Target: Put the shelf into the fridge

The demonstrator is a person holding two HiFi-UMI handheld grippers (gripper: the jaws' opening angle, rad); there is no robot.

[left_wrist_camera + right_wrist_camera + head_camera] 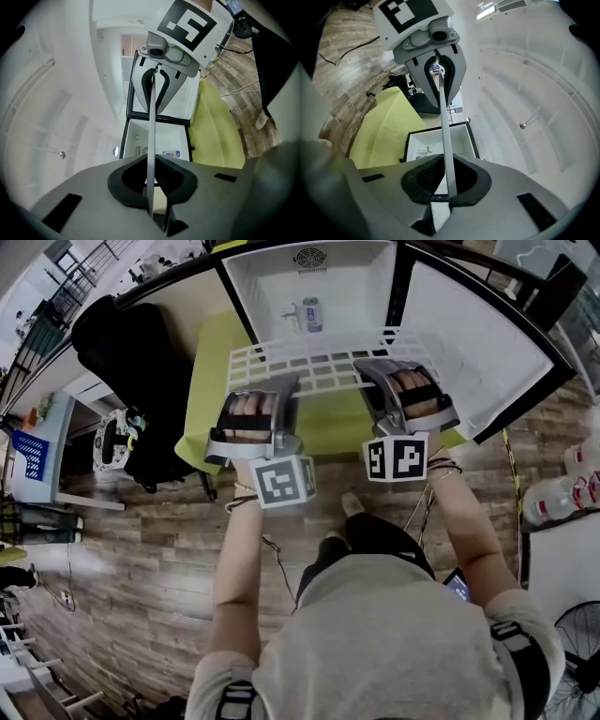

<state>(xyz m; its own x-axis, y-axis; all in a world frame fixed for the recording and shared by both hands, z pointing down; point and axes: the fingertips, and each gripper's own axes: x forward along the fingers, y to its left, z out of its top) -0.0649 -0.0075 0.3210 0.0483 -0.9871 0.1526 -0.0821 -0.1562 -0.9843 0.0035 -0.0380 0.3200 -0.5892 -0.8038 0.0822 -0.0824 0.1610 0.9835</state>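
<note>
The white wire shelf (319, 364) is held level in front of the open fridge (352, 282), its far edge at the fridge's mouth. My left gripper (284, 395) is shut on the shelf's near left edge and my right gripper (373, 379) on its near right edge. In the left gripper view the shelf (151, 136) shows edge-on as a thin bar clamped in the left gripper (151, 190), running to the right gripper (165, 51). The right gripper view shows the same bar (444, 126) pinched in the right gripper (449, 183), with the fridge (459, 136) beyond.
The fridge door (478, 343) stands open to the right. A can (312, 313) and a small bottle (291, 315) sit inside at the back. A yellow-green cloth (211, 381) lies under the fridge, a black bag (131, 362) sits at the left, and bottles (562, 493) stand at the right.
</note>
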